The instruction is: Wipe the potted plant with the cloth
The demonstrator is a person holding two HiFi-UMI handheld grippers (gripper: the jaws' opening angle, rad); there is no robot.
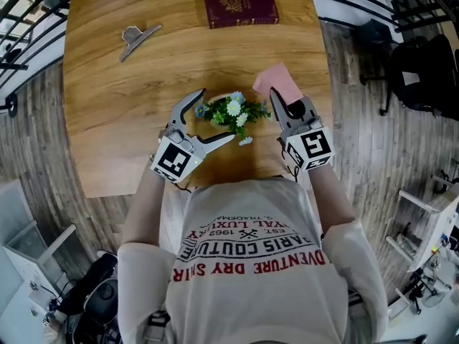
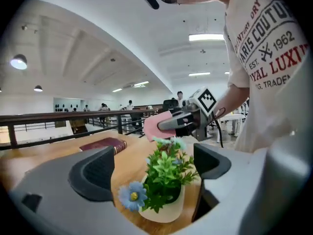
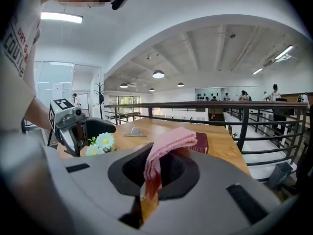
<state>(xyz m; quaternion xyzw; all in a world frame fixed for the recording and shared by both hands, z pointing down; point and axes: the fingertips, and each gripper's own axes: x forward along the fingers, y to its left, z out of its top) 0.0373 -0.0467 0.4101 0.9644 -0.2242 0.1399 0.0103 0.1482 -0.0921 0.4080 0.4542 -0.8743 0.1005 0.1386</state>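
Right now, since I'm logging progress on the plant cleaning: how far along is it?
Done: the pink cloth is picked up, clamped in the right tongs. In hand: the left tongs stand open on either side of the potted plant, and the cloth is held just beside it. Left: the wiping itself; the cloth does not appear to touch the plant yet.

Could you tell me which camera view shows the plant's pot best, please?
The left gripper view: the cream pot stands close up between the left gripper's open jaws. The head view shows mostly foliage from above; the right gripper view shows only flowers.
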